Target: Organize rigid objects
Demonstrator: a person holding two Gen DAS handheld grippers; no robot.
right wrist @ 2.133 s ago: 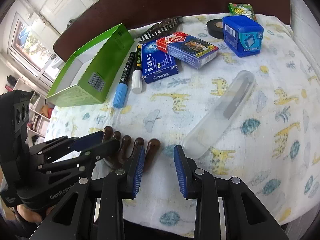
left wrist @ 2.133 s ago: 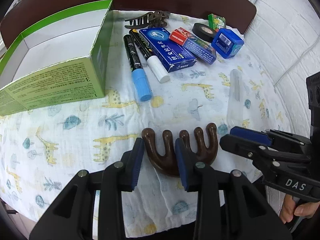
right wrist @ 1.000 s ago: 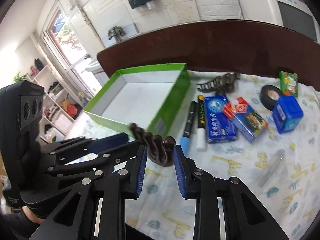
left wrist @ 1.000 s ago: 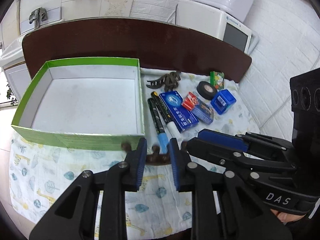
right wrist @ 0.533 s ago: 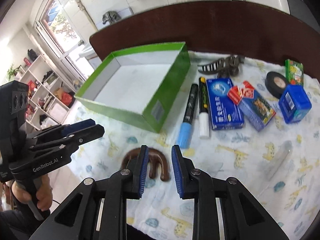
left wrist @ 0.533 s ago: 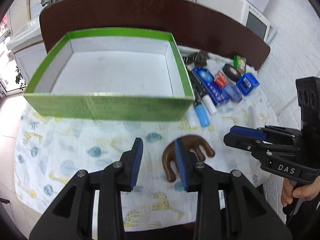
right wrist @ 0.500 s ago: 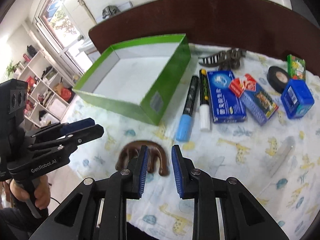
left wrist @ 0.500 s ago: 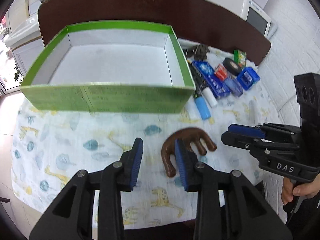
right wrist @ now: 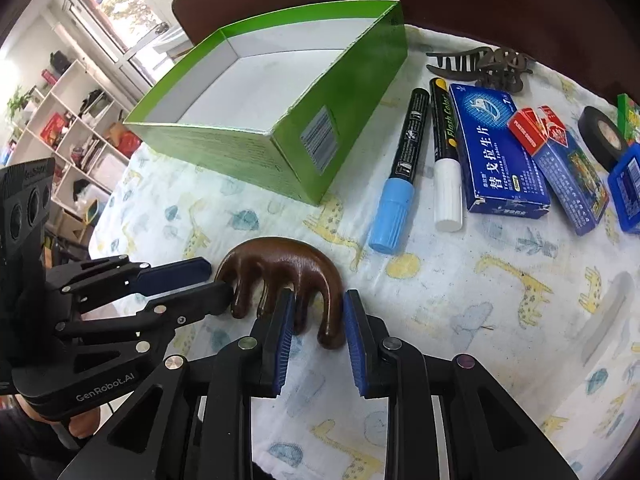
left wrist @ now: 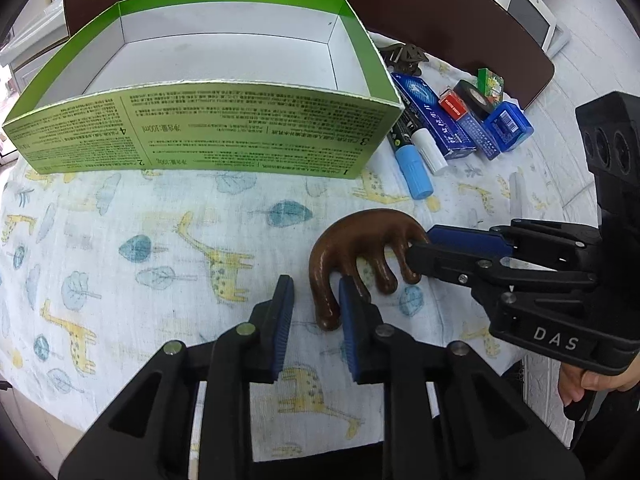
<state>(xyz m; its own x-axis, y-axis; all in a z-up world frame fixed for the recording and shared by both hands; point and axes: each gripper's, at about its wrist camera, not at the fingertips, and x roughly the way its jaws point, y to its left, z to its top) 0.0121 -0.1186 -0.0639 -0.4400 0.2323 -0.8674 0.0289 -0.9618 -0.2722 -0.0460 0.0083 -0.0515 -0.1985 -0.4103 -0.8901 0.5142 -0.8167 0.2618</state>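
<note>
A brown wooden comb (left wrist: 360, 236) with thick prongs lies flat on the giraffe-print cloth, in front of the empty green box (left wrist: 200, 132). My left gripper (left wrist: 316, 320) points down at the comb's left end. Its jaws are closing around the outermost prong, which sits against the right pad with a gap to the left pad. In the right wrist view, my right gripper (right wrist: 318, 340) straddles two prongs at the other end of the comb (right wrist: 280, 256). I see no firm squeeze there. Each gripper also shows in the other's view.
Right of the box (right wrist: 248, 152) lie two markers (right wrist: 400, 184), a blue carton (right wrist: 496, 152), a card pack (right wrist: 568, 176), a blue case (left wrist: 508, 128), black tape (right wrist: 600, 136) and a hair claw (right wrist: 480, 64). A clear tube (right wrist: 604, 320) lies near the right edge.
A second ago the left gripper held the comb in the air near the box. Then it lay loose on the cloth. Both grippers have come down around its end prongs.
</note>
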